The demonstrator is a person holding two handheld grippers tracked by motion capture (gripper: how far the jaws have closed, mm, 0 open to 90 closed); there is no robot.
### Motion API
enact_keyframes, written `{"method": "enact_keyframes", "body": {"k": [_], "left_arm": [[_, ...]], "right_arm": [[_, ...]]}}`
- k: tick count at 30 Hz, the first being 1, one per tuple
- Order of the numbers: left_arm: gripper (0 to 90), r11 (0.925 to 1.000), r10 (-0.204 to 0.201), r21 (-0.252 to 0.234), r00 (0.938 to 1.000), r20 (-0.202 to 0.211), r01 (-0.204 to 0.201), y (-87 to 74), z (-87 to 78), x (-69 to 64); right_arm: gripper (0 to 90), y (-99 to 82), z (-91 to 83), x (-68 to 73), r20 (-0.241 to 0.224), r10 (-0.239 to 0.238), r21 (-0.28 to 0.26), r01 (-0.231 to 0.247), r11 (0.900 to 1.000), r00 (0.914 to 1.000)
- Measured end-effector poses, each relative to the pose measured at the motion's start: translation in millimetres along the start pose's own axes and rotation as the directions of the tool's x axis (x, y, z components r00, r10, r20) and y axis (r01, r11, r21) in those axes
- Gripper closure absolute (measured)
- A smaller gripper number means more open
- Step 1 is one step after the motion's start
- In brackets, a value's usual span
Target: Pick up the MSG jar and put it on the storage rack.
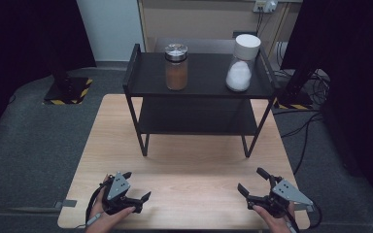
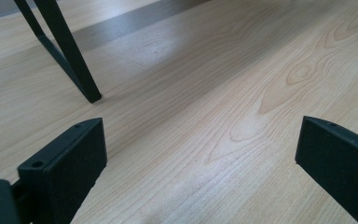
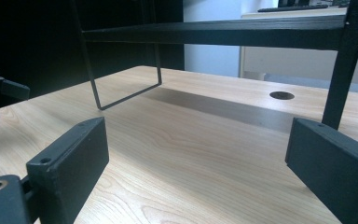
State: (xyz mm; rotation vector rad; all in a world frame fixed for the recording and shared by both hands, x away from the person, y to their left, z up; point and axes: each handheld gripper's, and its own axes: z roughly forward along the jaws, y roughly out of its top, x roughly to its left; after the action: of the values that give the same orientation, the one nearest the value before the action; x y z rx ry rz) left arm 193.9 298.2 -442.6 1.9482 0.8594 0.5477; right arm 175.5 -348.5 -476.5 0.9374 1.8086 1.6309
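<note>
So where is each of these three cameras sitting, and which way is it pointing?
High view: above the person's side, looking forward and down on the wooden table and black shelf rack; both hands and each hand-held gripper show, left, right.
Left gripper view: on the left hand-held gripper, low over the tabletop, jaws wide apart, facing a rack leg.
Right gripper view: on the right hand-held gripper, jaws apart, looking under the rack.
Shared: tabletop and rack.

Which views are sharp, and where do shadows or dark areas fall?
High view: soft, dark at both upper corners, table evenly lit. Left gripper view: wood grain crisp, shelf shadow across the top. Right gripper view: black at the upper left, shelf shadow beneath it, near jaws slightly soft.
</note>
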Motion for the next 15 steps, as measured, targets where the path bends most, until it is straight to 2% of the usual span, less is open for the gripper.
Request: {"method": "enact_keyframes", "body": {"k": [15], "left_arm": [[0.6, 1.0000, -0.003, -0.002, 1.0000, 0.001, 0.003, -0.5, 0.2, 0.0]], "right_arm": [[6.6, 0.5, 0.5, 1.2, -0.004, 0.001, 0.003, -0.001, 1.0000, 1.0000]]}}
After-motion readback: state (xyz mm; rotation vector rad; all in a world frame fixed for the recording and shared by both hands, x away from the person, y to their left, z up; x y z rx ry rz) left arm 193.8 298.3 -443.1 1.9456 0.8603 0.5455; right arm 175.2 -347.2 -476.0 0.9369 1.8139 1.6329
